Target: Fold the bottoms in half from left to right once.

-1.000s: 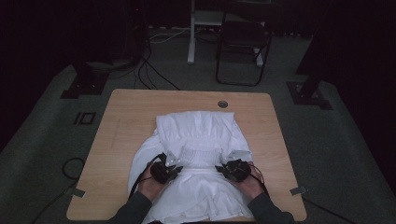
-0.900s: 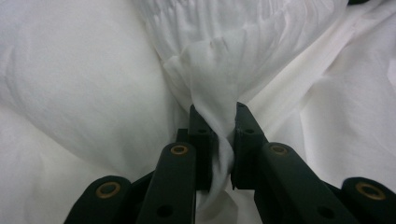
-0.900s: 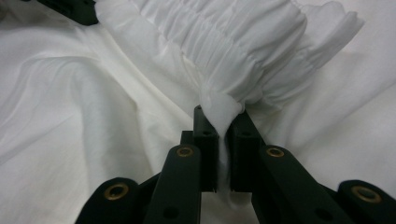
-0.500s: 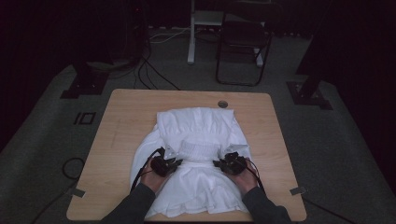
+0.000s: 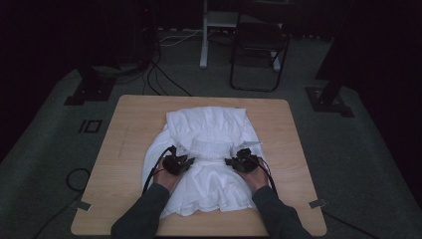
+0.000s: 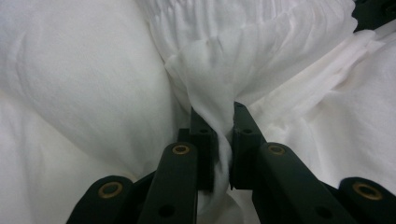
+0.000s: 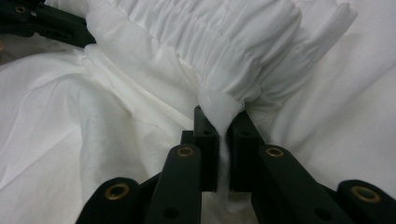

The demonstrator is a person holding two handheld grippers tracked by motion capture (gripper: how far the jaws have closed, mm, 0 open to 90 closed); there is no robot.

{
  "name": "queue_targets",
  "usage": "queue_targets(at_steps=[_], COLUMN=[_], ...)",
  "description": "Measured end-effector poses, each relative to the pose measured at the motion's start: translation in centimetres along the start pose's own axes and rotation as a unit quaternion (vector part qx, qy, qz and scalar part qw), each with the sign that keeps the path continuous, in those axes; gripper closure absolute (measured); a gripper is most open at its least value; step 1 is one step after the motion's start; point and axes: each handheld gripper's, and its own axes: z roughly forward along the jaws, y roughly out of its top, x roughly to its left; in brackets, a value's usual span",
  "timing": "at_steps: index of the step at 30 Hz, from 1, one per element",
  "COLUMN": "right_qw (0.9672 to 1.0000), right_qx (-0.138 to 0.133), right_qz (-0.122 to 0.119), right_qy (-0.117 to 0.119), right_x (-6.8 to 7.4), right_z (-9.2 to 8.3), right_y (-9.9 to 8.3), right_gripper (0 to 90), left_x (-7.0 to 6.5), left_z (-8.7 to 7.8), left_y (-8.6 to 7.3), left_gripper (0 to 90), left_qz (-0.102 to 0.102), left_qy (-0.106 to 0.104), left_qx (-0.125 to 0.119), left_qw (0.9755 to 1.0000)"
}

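A white garment [image 5: 209, 134] lies spread over the middle of the wooden table [image 5: 124, 134]. Its gathered, elasticated band [image 5: 209, 148] runs between my two grippers. My left gripper [image 5: 185, 160] is shut on the band's left end, with bunched white cloth [image 6: 219, 98] pinched between its jaws. My right gripper [image 5: 235, 160] is shut on the band's other end, where the ruched fabric [image 7: 219, 105] is squeezed between the jaws. A hand holds each gripper over the garment's near half. The other gripper's black body [image 7: 42, 23] shows at the top left of the right gripper view.
Bare wood runs along the table's left, right and far edges. A dark folding chair [image 5: 261, 45] and a white stand [image 5: 204, 35] are on the carpet beyond the table. Cables [image 5: 164, 79] trail across the floor at the back left.
Both hands have drawn toward the table's near edge, pulling the gathered band and the folded cloth with them. The jaws stay shut on the fabric.
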Motion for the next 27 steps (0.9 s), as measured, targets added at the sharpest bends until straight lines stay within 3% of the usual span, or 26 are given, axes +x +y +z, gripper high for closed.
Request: queue_targets(at_steps=[3,8,10,11,13,16,18,21,25,27], right_qw=[1.0,0.9995,0.9994,0.999,0.9988,0.9994,0.9995,0.9993,0.9964,0.9932], right_qx=[-0.001,-0.007,-0.006,-0.006,-0.003,0.002,-0.008,-0.026,-0.076,-0.101], right_qz=[0.003,0.025,0.028,0.033,0.04,0.026,-0.003,-0.004,-0.03,-0.048], right_qy=[-0.004,-0.015,-0.02,-0.029,-0.03,-0.024,-0.029,-0.027,-0.024,-0.031], right_x=[-0.3,-1.4,-1.5,-1.5,-1.6,-1.8,-1.9,-2.2,-1.7,-1.0], right_z=[0.3,1.6,1.9,2.4,2.7,2.6,2.2,1.2,-2.2,-4.0], right_y=[0.4,1.9,2.3,2.9,3.3,3.6,3.5,3.7,5.7,6.8], right_gripper=[84.0,84.0,84.0,84.0,84.0,83.8,83.9,84.2,84.3,84.3], left_x=[0.4,2.0,2.0,2.7,2.8,3.0,3.2,3.4,3.2,2.7], left_z=[0.3,1.9,1.9,2.6,2.7,2.4,1.7,0.6,-3.2,-5.8], left_y=[0.4,1.8,1.8,2.6,2.9,3.1,3.3,3.6,5.9,7.4], left_gripper=[82.8,82.9,82.9,82.9,82.9,83.9,84.8,85.1,85.1,85.0], left_qz=[-0.003,-0.032,-0.032,-0.052,-0.061,-0.068,-0.066,-0.067,-0.058,-0.049], left_qy=[0.003,0.012,0.012,0.021,0.02,0.017,0.013,0.006,0.0,0.001], left_qx=[0.001,0.002,0.002,0.004,0.011,0.023,0.025,0.01,-0.046,-0.084], left_qw=[1.0,0.9994,0.9994,0.9984,0.9979,0.9973,0.9974,0.9977,0.9973,0.9952])
